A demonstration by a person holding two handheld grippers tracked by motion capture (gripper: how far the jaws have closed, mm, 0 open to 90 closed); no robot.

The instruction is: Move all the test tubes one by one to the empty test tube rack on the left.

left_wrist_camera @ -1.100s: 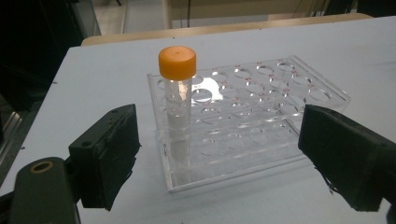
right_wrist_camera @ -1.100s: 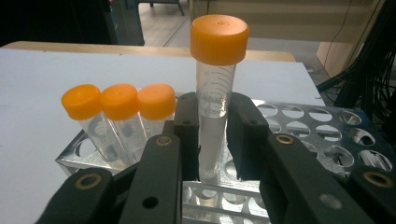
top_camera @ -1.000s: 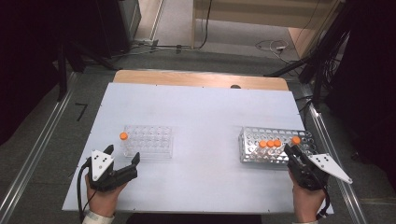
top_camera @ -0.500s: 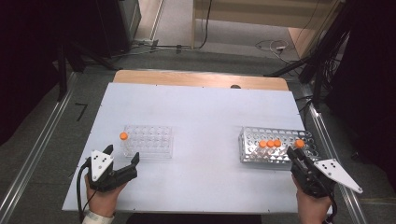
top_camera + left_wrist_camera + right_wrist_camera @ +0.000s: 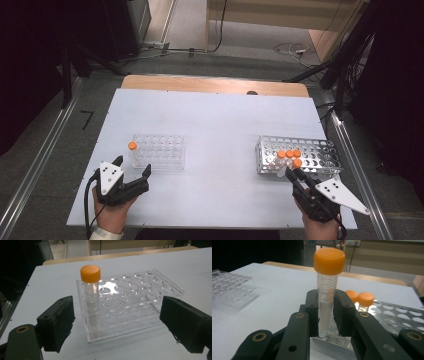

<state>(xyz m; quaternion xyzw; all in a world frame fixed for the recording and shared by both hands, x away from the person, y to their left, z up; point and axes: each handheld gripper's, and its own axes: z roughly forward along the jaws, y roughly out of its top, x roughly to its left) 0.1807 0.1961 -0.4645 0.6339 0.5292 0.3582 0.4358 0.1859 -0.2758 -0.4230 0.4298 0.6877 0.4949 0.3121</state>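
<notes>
The right gripper [image 5: 325, 312] clamps an orange-capped tube [image 5: 327, 290] just above the metal rack [image 5: 320, 152]; a tilted grip could snag it on neighbouring tubes. The left gripper [image 5: 117, 322] waits wide open, holding nothing, by the clear rack [image 5: 130, 302].

The tube [image 5: 326, 300] is made of clear plastic with a smooth orange cap. The left rack [image 5: 159, 151] is shiny clear plastic. The right rack [image 5: 310, 156] is shiny metal. The table [image 5: 220, 120] is matt white.
</notes>
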